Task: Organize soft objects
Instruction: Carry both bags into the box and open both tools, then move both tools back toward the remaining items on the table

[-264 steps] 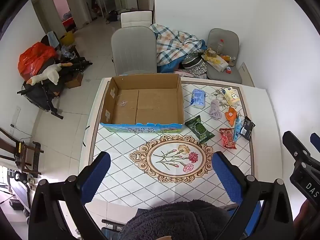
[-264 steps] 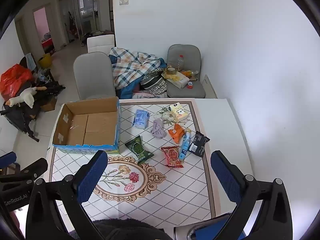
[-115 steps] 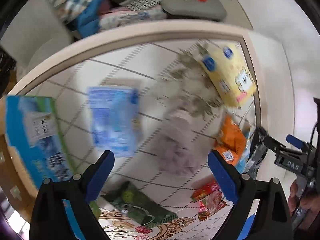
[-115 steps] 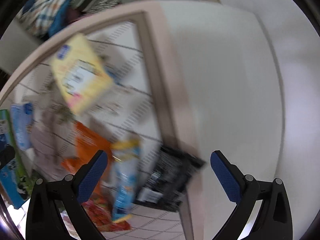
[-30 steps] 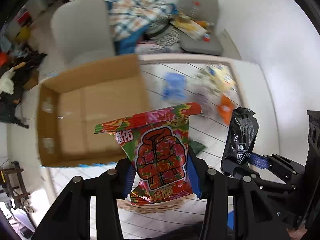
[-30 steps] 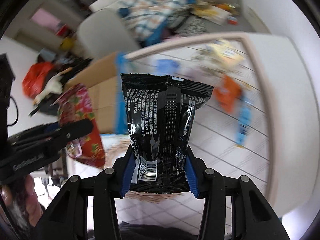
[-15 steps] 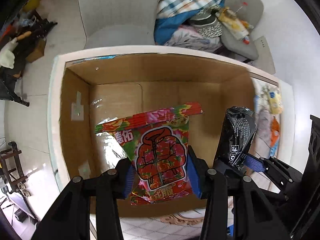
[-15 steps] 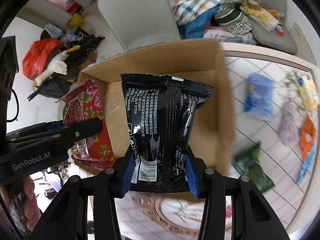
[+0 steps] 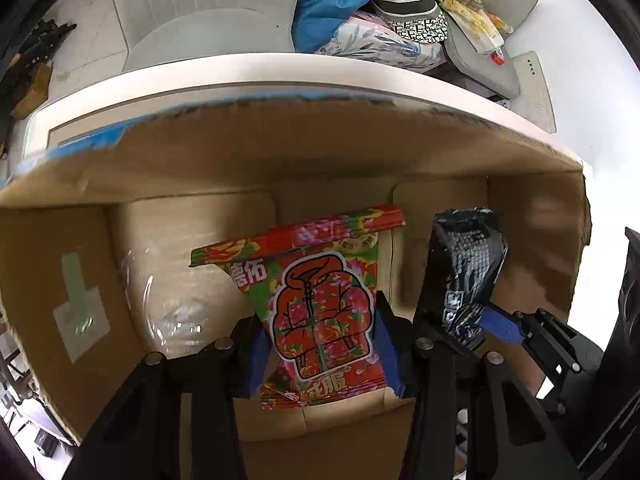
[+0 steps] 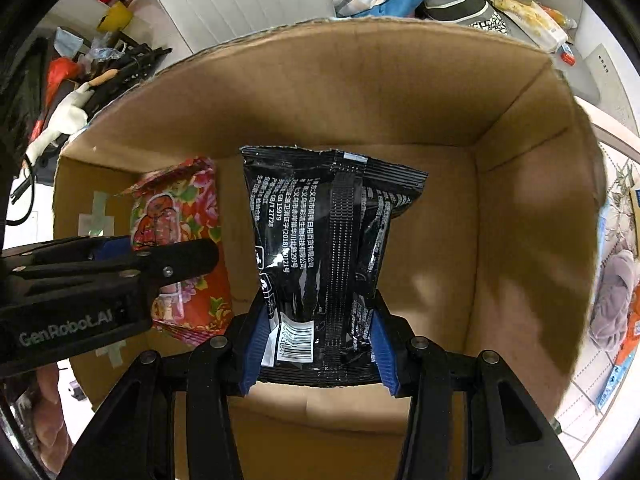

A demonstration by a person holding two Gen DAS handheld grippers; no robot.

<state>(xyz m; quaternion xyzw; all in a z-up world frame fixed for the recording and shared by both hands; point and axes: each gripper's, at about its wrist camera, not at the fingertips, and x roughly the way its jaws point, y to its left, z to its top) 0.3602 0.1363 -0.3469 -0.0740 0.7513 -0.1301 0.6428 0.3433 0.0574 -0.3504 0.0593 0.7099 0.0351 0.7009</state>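
My left gripper is shut on a red flowered packet and holds it inside the open cardboard box. My right gripper is shut on a black packet, also held inside the box, to the right of the red packet. The black packet shows in the left wrist view too. Both packets hang upright above the box floor.
A grey chair stands behind the box, with piled clothes and a second chair beside it. Right of the box, a lilac cloth and an orange packet lie on the patterned tablecloth.
Both grippers have moved down and forward into the box with their packets. The box walls now fill both views.
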